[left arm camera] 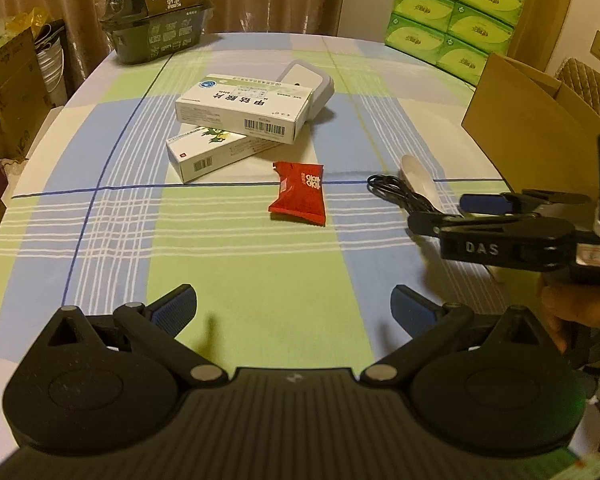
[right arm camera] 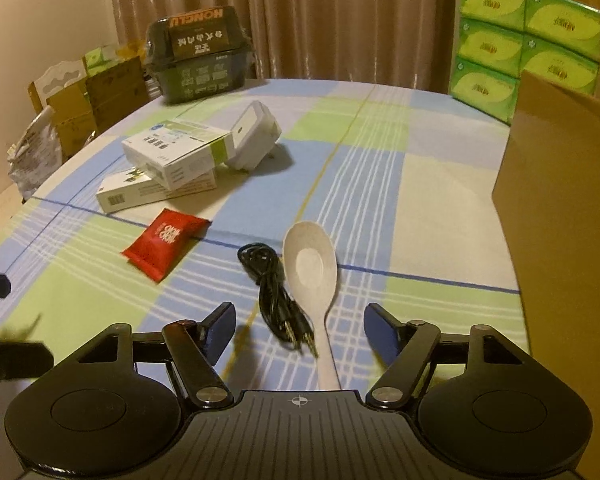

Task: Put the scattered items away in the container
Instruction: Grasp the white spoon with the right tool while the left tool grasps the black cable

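green tissue packs (right arm camera: 528, 36) stacked by beige curtains (right arm camera: 300, 16); dark noodle bowl (right arm camera: 198, 56) on checked tablecloth (right arm camera: 380, 184).

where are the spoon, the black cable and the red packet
spoon (right arm camera: 310, 265), right wrist view, on the bowl
black cable (right arm camera: 269, 297), right wrist view, on the bundled middle
red packet (left arm camera: 301, 196), left wrist view, on its centre

Matt checked cloth (right arm camera: 380, 184), glossy red foil sachet (right arm camera: 166, 249), matt cream plastic spoon (right arm camera: 312, 272), plain cardboard box (right arm camera: 560, 184).

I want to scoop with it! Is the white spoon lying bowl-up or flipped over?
Bowl-up. The pale plastic spoon lies flat on the checked tablecloth, its hollow facing upward, beside the coiled black cable.
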A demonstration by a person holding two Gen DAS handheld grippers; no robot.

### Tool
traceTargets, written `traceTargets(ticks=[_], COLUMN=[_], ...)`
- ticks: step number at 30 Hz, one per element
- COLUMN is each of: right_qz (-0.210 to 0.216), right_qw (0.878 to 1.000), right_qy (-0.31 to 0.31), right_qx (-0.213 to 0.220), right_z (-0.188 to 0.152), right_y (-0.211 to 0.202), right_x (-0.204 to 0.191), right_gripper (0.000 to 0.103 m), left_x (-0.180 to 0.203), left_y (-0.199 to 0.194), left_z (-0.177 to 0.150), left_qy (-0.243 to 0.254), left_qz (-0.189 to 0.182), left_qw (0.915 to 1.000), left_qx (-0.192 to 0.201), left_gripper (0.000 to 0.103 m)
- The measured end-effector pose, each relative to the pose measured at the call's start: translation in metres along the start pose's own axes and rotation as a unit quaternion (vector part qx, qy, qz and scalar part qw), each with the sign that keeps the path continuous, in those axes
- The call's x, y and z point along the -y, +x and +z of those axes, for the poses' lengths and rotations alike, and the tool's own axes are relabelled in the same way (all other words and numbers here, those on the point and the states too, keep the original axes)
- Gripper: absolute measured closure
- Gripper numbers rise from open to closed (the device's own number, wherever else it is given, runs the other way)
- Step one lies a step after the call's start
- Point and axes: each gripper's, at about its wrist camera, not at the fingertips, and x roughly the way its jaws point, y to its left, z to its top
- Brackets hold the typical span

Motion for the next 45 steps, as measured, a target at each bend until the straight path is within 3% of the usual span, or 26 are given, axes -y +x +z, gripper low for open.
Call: traceTargets(ticks=[6, 9, 11, 19, 25, 28, 29, 38, 43, 45], right_qz=[-0.008, -0.012, -0.012, -0.009, 0.020, 0.039, 0.039, 0.009, 0.000, -0.004], right_qw=[1.000, 1.000, 1.000, 1.000, 0.999, 0.999, 0.999, 0.999, 1.000, 1.000], right_qy=[-0.002, -0.010, -0.020, 0.001, 0.015, -0.005, -0.009, 0.005, 0.003, 0.011], right_qx=[0.011, 0.014, 0.011, -0.014, -0.029, -0.033, -0.034, -0.031, -0.025, -0.023], right_z=[0.003, 0.003, 0.002, -0.017, -0.042, -0.056, -0.060, -0.091, -0.090, -0.091], right_y=[0.010, 0.010, 0.008, -0.019, -0.051, -0.068, -0.072, -0.106, -0.106, -0.108], right_x=[-0.001, -0.005, -0.009, -0.033, -0.063, -0.076, -0.078, -0.054, -0.042, -0.034], right_gripper=[0.042, 0.061, 0.064, 0.065, 0.064, 0.048, 0.048, 0.049, 0.088, 0.093], left_x=[-0.002, -0.004, -0.005, -0.011, -0.016, -0.017, -0.017, 0.003, 0.030, 0.041], left_y=[0.007, 0.008, 0.008, -0.005, -0.023, -0.031, -0.034, -0.028, -0.013, -0.005], left_z=[-0.002, -0.003, -0.005, -0.008, -0.015, -0.020, -0.022, -0.027, -0.020, -0.016], left_qy=[-0.004, -0.007, -0.011, -0.018, -0.026, -0.027, -0.026, -0.011, 0.000, 0.004], left_qz=[-0.003, -0.003, 0.000, 0.006, 0.012, 0.012, 0.012, -0.015, -0.049, -0.063], left_qw=[1.0000, 1.0000, 0.9999, 0.9998, 0.9996, 0.9996, 0.9996, 0.9996, 0.9984, 0.9975], left_qx=[-0.004, -0.005, -0.006, -0.004, -0.001, -0.003, -0.003, -0.020, -0.027, -0.030], left_gripper=[0.002, 0.002, 0.002, 0.002, 0.002, 0.002, 0.002, 0.003, 0.012, 0.017])
